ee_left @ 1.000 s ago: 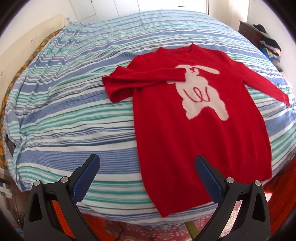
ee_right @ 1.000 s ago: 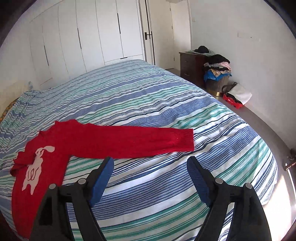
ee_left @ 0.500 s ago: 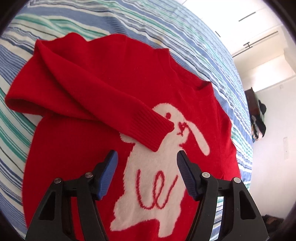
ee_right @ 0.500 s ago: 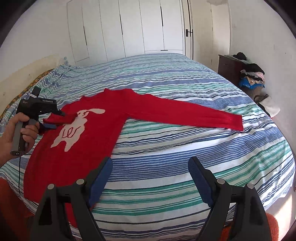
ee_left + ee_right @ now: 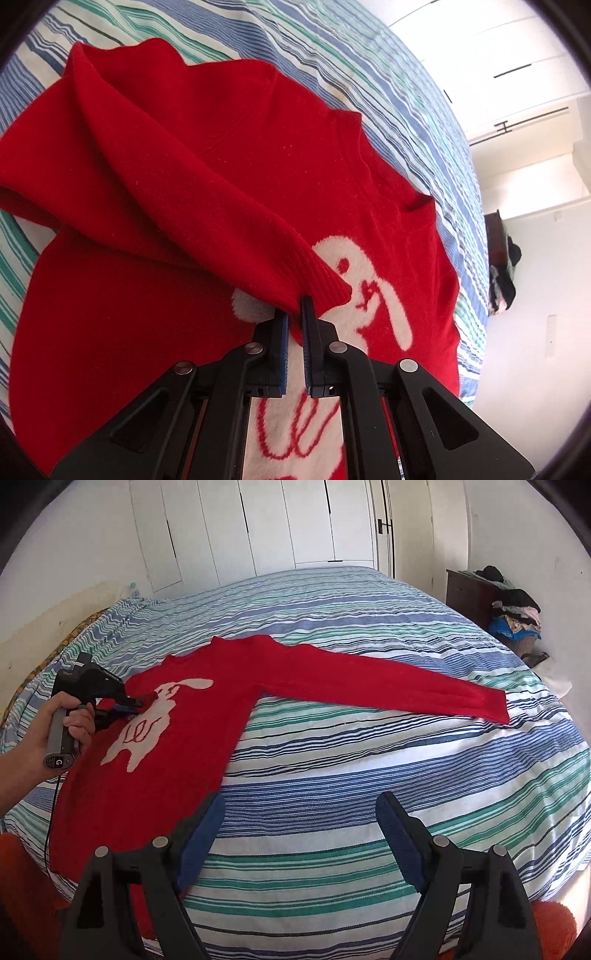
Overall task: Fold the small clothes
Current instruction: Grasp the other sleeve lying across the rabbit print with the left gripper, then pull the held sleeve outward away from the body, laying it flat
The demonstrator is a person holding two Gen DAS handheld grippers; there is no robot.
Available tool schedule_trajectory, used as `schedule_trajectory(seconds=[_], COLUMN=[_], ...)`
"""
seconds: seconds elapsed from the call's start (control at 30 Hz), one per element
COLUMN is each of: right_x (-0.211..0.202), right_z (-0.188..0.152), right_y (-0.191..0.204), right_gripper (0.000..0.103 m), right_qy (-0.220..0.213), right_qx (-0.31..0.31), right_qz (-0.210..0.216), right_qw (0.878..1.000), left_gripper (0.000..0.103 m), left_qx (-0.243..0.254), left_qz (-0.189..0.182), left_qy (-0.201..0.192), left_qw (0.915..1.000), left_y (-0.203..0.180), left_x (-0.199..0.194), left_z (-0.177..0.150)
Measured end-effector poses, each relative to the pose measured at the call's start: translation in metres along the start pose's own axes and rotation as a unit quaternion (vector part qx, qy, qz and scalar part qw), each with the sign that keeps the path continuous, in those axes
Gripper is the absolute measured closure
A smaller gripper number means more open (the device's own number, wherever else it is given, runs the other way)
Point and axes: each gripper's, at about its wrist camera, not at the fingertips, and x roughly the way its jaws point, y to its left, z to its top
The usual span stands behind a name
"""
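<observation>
A red sweater with a white rabbit on its front lies flat on the striped bed. One sleeve is folded across the chest. My left gripper is shut on that sleeve's ribbed cuff, over the rabbit's head; it also shows in the right wrist view. The other sleeve lies stretched out to the right. My right gripper is open and empty, above the bed's near edge beside the sweater's hem.
A dark dresser piled with clothes stands by the far right wall. White wardrobe doors line the back wall. An orange rug shows below the bed's near edge.
My left gripper has moved in onto the folded sleeve's cuff and closed on it. My right gripper has stayed open and drawn back a little, toward the bed's near edge.
</observation>
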Motion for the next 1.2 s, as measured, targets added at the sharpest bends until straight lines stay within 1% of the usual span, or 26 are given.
schedule_trajectory(seconds=[0.1,0.17,0.27,0.33,0.4,0.47,0.5,0.53,0.57,0.6,0.63,0.67,0.7,0.73,0.77,0.8,0.83,0.87,0.9,0.93,0.97,1.0,1.03,1.07,1.1,1.2], right_x=[-0.001,-0.002,-0.003,-0.004,-0.005,-0.006,-0.007,-0.007,-0.007,-0.007,-0.007,-0.007,-0.006,-0.007,-0.008,-0.010,-0.011,-0.013,-0.014,-0.014,-0.013,-0.011,-0.009,-0.006,-0.003,0.005], right_z=[0.000,0.000,0.000,0.000,0.000,0.000,0.000,0.000,0.000,0.000,-0.001,-0.001,-0.001,-0.001,-0.001,-0.002,-0.002,-0.003,-0.004,-0.005,-0.006,-0.007,-0.007,-0.007,-0.008,-0.011], right_y=[0.004,0.006,0.007,0.006,0.005,0.006,0.006,0.007,0.009,0.011,0.013,0.015,0.017,0.019,0.021,0.023,0.025,0.027,0.030,0.033,0.035,0.039,0.041,0.045,0.048,0.059], right_gripper=[0.020,0.020,0.020,0.020,0.020,0.020,0.020,0.020,0.020,0.020,0.020,0.020,0.020,0.020,0.020,0.020,0.020,0.020,0.020,0.020,0.020,0.020,0.020,0.020,0.020,0.020], right_qy=[-0.002,-0.004,-0.007,-0.009,-0.011,-0.013,-0.014,-0.015,-0.016,-0.017,-0.016,-0.016,-0.016,-0.017,-0.020,-0.023,-0.025,-0.027,-0.029,-0.028,-0.027,-0.024,-0.020,-0.016,-0.011,0.002], right_qx=[-0.008,-0.011,-0.013,-0.011,-0.009,-0.010,-0.011,-0.013,-0.016,-0.021,-0.025,-0.029,-0.033,-0.036,-0.038,-0.041,-0.045,-0.049,-0.054,-0.060,-0.066,-0.073,-0.080,-0.086,-0.095,-0.120], right_qz=[-0.001,-0.003,-0.005,-0.005,-0.007,-0.009,-0.010,-0.012,-0.013,-0.014,-0.015,-0.017,-0.018,-0.020,-0.022,-0.025,-0.027,-0.031,-0.036,-0.041,-0.046,-0.051,-0.055,-0.059,-0.062,-0.069], right_qw=[1.000,1.000,1.000,1.000,1.000,1.000,1.000,1.000,1.000,1.000,0.999,0.999,0.999,0.999,0.999,0.999,0.998,0.998,0.997,0.997,0.996,0.996,0.995,0.994,0.994,0.990], left_gripper=[0.101,0.101,0.101,0.101,0.101,0.101,0.100,0.100,0.096,0.094,0.083,0.066,0.057,0.050,0.050,0.051,0.051,0.051,0.050,0.049,0.046,0.045,0.042,0.042,0.042,0.042], left_qx=[-0.004,0.007,0.037,0.059,0.090,0.136,0.166,0.198,0.227,0.249,0.256,0.252,0.240,0.222,0.193,0.155,0.116,0.079,0.051,0.033,0.024,0.019,0.017,0.015,0.013,0.017], left_qz=[-0.013,-0.025,-0.043,-0.045,-0.027,0.026,0.067,0.119,0.183,0.254,0.322,0.381,0.424,0.447,0.456,0.444,0.409,0.360,0.312,0.277,0.258,0.252,0.252,0.252,0.243,0.188], left_qy=[0.003,0.004,0.008,0.014,0.012,0.004,-0.002,-0.008,-0.025,-0.045,-0.063,-0.075,-0.086,-0.096,-0.102,-0.100,-0.097,-0.098,-0.099,-0.097,-0.094,-0.093,-0.096,-0.100,-0.102,-0.092], left_qw=[0.9999,0.9996,0.9984,0.9972,0.9955,0.9903,0.9838,0.9729,0.9561,0.9336,0.9094,0.8863,0.8692,0.8613,0.8626,0.8767,0.9001,0.9246,0.9434,0.9554,0.9614,0.9632,0.9627,0.9625,0.9647,0.9776], left_y=[0.001,-0.001,0.002,0.010,0.024,0.041,0.051,0.062,0.074,0.091,0.110,0.131,0.154,0.177,0.199,0.218,0.236,0.251,0.265,0.272,0.278,0.281,0.287,0.291,0.293,0.292], left_x=[-0.015,-0.035,-0.077,-0.110,-0.146,-0.179,-0.193,-0.202,-0.208,-0.212,-0.211,-0.210,-0.211,-0.213,-0.216,-0.217,-0.220,-0.225,-0.229,-0.225,-0.221,-0.219,-0.217,-0.217,-0.217,-0.211], left_z=[-0.002,-0.003,-0.003,0.000,0.010,0.024,0.034,0.046,0.057,0.068,0.081,0.093,0.106,0.115,0.122,0.127,0.128,0.125,0.120,0.115,0.111,0.106,0.105,0.104,0.105,0.111])
